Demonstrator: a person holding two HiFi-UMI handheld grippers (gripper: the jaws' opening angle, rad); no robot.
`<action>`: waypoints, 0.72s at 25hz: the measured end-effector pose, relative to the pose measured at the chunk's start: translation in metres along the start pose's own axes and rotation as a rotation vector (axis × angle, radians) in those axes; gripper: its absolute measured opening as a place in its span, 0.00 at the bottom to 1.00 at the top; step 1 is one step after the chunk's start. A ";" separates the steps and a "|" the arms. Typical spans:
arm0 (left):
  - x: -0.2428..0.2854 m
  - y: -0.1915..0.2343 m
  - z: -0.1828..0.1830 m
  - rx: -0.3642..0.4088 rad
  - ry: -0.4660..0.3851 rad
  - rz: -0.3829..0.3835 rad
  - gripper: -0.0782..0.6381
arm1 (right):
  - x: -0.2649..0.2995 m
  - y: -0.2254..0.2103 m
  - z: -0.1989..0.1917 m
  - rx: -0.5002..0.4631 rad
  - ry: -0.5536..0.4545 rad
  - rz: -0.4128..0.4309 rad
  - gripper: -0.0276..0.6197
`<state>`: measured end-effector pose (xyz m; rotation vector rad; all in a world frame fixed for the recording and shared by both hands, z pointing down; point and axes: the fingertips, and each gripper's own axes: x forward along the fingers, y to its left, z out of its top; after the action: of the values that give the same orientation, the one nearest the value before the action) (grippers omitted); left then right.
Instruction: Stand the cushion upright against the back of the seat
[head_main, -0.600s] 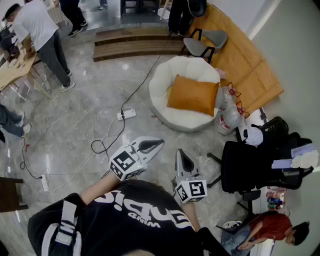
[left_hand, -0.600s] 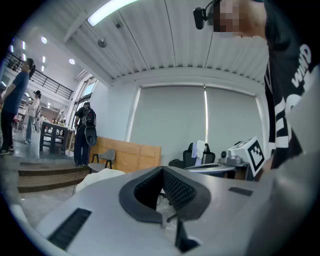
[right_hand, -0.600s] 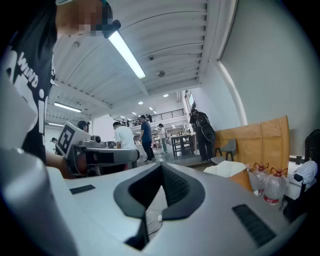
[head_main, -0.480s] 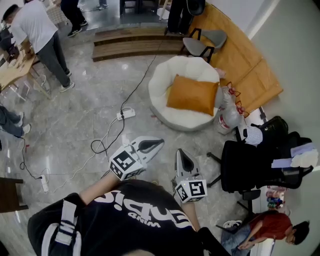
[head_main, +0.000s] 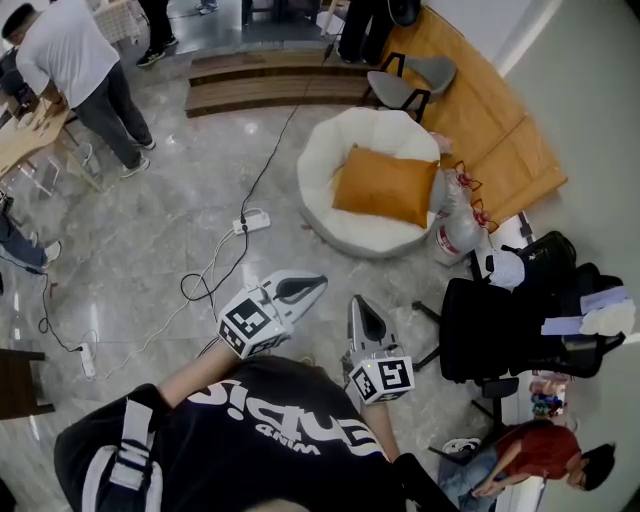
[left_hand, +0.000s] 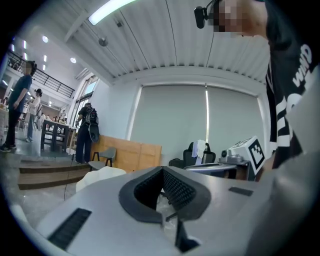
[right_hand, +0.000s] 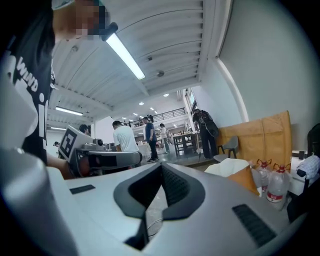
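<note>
An orange cushion (head_main: 386, 187) lies flat on a round white seat (head_main: 330, 150) out on the floor ahead of me; its edge shows as an orange corner (right_hand: 246, 178) in the right gripper view, and the seat (left_hand: 102, 175) pokes up pale in the left gripper view. Both grippers are held near my chest, well short of the seat. My left gripper (head_main: 318, 284) is shut with nothing in it. My right gripper (head_main: 359, 304) is also shut and empty, and both point level towards the seat.
A white power strip (head_main: 252, 224) and black cables (head_main: 205, 290) lie on the marble floor between me and the seat. Water bottles (head_main: 452, 228) stand by the seat's right side. A black office chair (head_main: 490, 330) is at my right, wooden steps (head_main: 270, 84) and a grey chair (head_main: 410, 82) beyond.
The view has shifted slightly; both grippers stay shut in the same place. The person at the top left has stepped a little farther up the picture.
</note>
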<state>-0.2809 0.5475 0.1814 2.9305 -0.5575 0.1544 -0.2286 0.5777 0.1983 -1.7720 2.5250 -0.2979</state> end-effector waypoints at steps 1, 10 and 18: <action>0.001 -0.001 0.000 -0.004 0.000 0.002 0.12 | -0.001 0.000 0.002 0.000 -0.002 0.004 0.07; 0.028 -0.012 -0.011 -0.009 0.018 0.020 0.12 | -0.033 -0.037 0.004 -0.026 -0.009 -0.044 0.07; 0.063 -0.032 -0.012 -0.004 0.001 0.035 0.12 | -0.056 -0.086 -0.004 0.000 0.003 -0.062 0.07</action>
<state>-0.2115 0.5567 0.1968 2.9175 -0.6081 0.1581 -0.1295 0.6023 0.2132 -1.8534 2.4755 -0.3035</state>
